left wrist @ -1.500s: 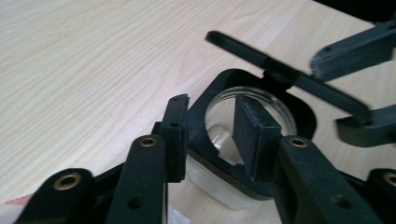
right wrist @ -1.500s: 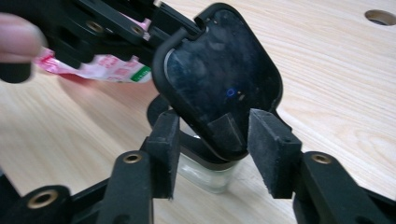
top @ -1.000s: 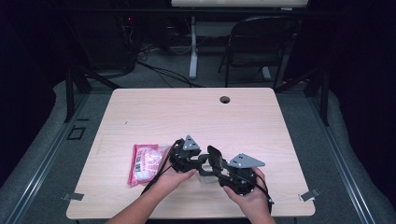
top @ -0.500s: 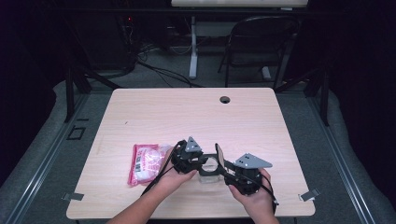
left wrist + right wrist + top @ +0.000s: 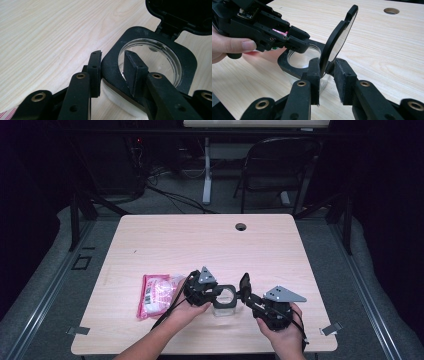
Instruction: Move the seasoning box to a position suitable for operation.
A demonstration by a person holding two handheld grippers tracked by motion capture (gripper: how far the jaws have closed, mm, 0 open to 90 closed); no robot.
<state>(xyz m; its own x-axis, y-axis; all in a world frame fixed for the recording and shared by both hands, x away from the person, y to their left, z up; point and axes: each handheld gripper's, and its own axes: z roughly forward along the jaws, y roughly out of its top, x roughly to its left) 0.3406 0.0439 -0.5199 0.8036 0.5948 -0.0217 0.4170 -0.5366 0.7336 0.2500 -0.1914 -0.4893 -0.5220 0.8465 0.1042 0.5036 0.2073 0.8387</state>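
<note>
Dark room; grey floor [image 5: 45, 285]; folding chair [image 5: 272, 167]

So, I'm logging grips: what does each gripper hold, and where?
Left gripper clamps the jar by its black collar's corner; right gripper, jaws just closing, straddles the raised flip lid near its hinge.

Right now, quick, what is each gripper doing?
Left gripper: jaws closed on the black rim of the clear container.
Right gripper: jaws have just been closing around the raised hinged lid; whether they pinch it cannot be told.
</note>
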